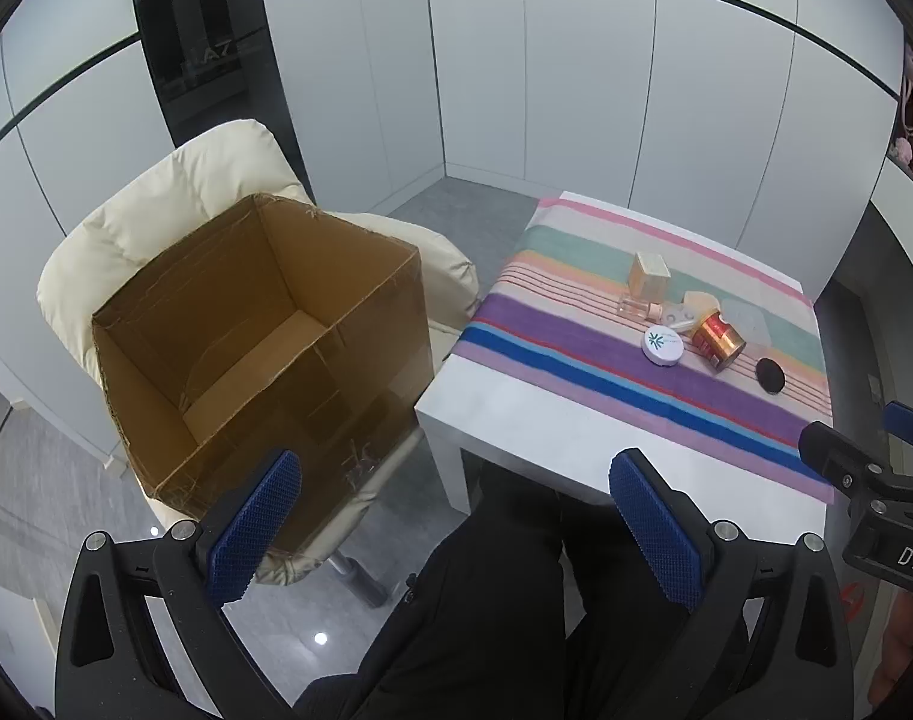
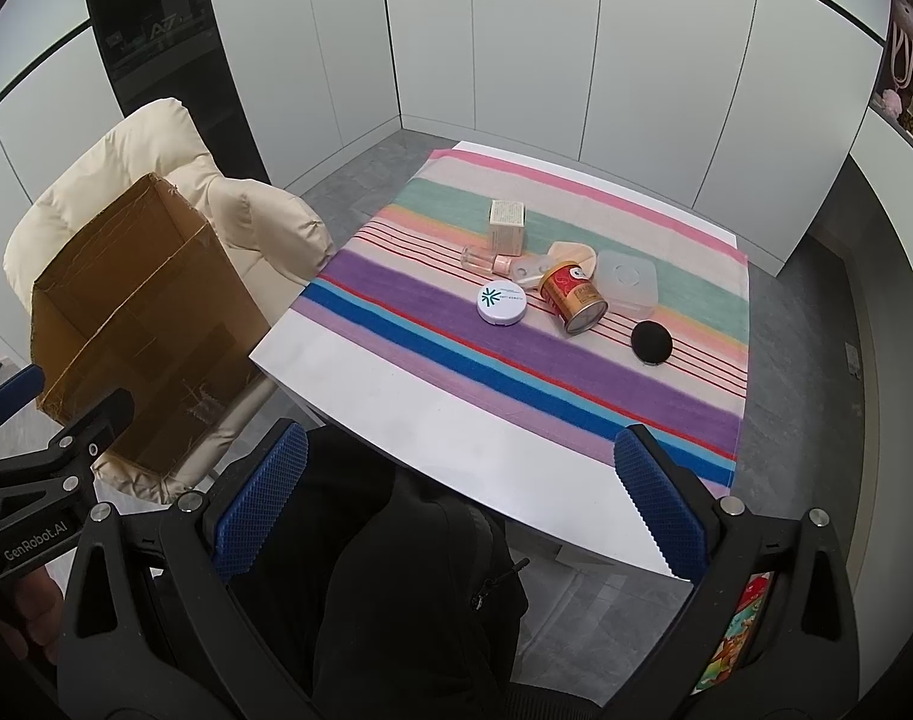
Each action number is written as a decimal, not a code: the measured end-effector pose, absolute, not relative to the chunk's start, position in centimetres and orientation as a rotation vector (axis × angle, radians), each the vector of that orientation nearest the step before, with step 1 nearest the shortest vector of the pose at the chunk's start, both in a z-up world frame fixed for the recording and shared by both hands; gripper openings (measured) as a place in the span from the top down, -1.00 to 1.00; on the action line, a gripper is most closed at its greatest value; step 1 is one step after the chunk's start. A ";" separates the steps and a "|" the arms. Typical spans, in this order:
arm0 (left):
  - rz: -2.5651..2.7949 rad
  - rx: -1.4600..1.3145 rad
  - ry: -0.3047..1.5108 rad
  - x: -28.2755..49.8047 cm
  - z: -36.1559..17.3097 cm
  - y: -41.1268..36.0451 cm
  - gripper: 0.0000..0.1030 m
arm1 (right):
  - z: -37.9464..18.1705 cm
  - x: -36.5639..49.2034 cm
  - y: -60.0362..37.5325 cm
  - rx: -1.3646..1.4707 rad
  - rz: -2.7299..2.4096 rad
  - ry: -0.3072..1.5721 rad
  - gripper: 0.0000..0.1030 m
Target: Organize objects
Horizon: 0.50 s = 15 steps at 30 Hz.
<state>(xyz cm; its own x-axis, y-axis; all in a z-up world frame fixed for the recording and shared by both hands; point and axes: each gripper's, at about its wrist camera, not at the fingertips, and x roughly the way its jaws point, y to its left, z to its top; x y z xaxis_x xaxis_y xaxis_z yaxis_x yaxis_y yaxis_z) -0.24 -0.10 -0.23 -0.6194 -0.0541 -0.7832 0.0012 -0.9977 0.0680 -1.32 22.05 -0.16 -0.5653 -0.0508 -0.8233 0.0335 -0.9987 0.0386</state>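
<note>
An empty cardboard box (image 1: 258,324) (image 2: 132,312) stands on a cream chair (image 1: 174,192) left of the white table (image 2: 408,396). On the table's striped cloth (image 2: 576,372) lie a red-gold can (image 2: 573,297) on its side, a round white compact (image 2: 502,302), a black disc (image 2: 651,343), a small carton (image 2: 507,227), a clear bottle with a pink cap (image 2: 486,261), a clear plastic case (image 2: 627,279) and a beige pouch (image 2: 570,255). My left gripper (image 1: 456,534) hovers open near the table's front edge, nothing between its fingers. My right gripper (image 2: 456,510) is open too, well short of the objects.
A person's dark-clothed legs (image 2: 396,570) sit under the table's near edge. White wall panels close in behind, with a dark glass panel (image 1: 204,60) at the back left. A shelf with pink items (image 2: 906,78) is at the far right. Grey floor surrounds the table.
</note>
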 end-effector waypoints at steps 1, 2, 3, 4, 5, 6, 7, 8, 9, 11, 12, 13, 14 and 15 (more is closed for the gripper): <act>-2.798 1.356 -0.093 -0.2 -0.2 -0.1 -1.00 | -0.2 -1.3 22.0 1.440 -2.738 -0.028 -1.00; -2.799 1.355 -0.092 -0.2 -0.2 -0.2 -1.00 | -0.2 -1.3 22.1 1.440 -2.738 -0.027 -1.00; -2.798 1.355 -0.092 -0.2 -0.2 -0.2 -1.00 | -0.2 -1.3 22.1 1.441 -2.738 -0.027 -1.00; -2.799 1.355 -0.091 -0.2 -0.2 -0.3 -1.00 | -0.2 -1.3 22.1 1.441 -2.738 -0.029 -1.00; -2.799 1.355 -0.090 -0.3 -0.2 -0.3 -1.00 | -0.2 -1.3 22.1 1.441 -2.738 -0.029 -1.00; -2.798 1.354 -0.090 -0.3 -0.2 -0.3 -1.00 | -0.2 -1.3 22.1 1.440 -2.739 -0.030 -1.00; -2.798 1.354 -0.090 -0.3 -0.2 -0.3 -1.00 | -0.2 -1.3 22.1 1.440 -2.738 -0.028 -1.00; -2.798 1.355 -0.090 -0.3 -0.2 -0.3 -1.00 | -0.2 -1.3 22.1 1.441 -2.738 -0.028 -1.00; -2.798 1.355 -0.091 -0.3 -0.2 -0.3 -1.00 | -0.2 -1.3 22.1 1.441 -2.737 -0.028 -1.00; -2.799 1.356 -0.090 -0.3 -0.2 -0.3 -1.00 | -0.2 -1.3 22.1 1.441 -2.738 -0.028 -1.00; -2.799 1.357 -0.091 -0.3 -0.2 -0.3 -1.00 | -0.2 -1.3 22.1 1.440 -2.739 -0.028 -1.00; -2.799 1.355 -0.092 -0.2 -0.2 -0.3 -1.00 | -0.2 -1.3 22.1 1.440 -2.739 -0.028 -1.00; -2.798 1.354 -0.093 -0.2 -0.2 -0.4 -1.00 | -0.3 -1.3 22.1 1.440 -2.738 -0.027 -1.00; -2.797 1.354 -0.092 -0.2 -0.2 -0.3 -1.00 | -0.2 -1.3 22.1 1.441 -2.738 -0.027 -1.00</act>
<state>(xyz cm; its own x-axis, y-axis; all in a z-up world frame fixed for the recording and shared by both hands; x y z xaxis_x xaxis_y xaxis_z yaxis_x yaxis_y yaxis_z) -0.24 -0.32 -0.21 -0.6201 -0.0547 -0.7826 0.0034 -0.9977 0.0671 -1.28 22.06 -0.22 -0.5653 -0.0502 -0.8234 0.0338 -0.9987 0.0377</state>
